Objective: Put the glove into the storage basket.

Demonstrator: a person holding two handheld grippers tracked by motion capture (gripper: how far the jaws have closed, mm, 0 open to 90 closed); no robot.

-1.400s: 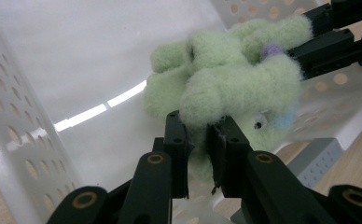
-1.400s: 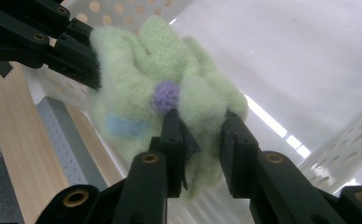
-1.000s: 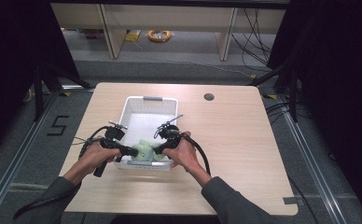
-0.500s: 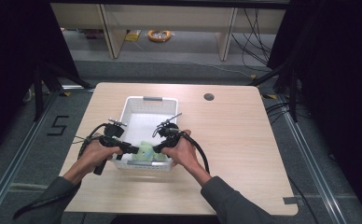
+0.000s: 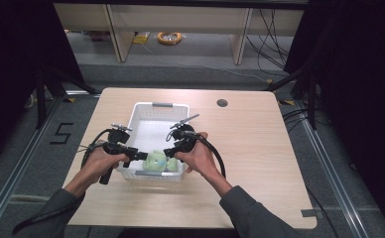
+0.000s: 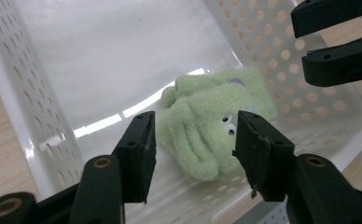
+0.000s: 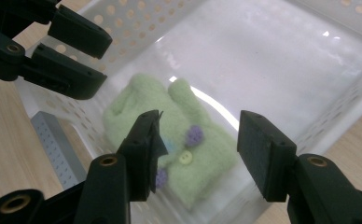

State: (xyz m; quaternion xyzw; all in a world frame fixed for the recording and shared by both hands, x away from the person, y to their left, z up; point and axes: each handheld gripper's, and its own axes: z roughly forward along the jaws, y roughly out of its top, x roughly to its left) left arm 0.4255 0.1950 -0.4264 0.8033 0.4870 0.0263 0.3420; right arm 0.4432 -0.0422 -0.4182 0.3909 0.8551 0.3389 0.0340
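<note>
Two hand-held grippers hang over the near end of the basket, the left hand-held gripper (image 5: 140, 156) and the right hand-held gripper (image 5: 169, 151), each with its jaws standing moderately wide and nothing pressed between the pads. Both pairs of jaws have just been opening, and the toy lies below them, free of both. Between and beneath them sits the pale green fleece soft toy (image 6: 212, 128), resting on the floor of the white perforated plastic basket (image 5: 153, 105), close against its near wall. In the right gripper view the toy (image 7: 170, 140) shows a yellow button and small purple knobs (sewn on, it seems). It looks light, limp and squashy, so it should give under the pads and not slip much; a pinch across the thick folded body would likely hold better than one on a thin flap. The basket stands on the light wooden surface (image 5: 260, 148), towards its left half.
</note>
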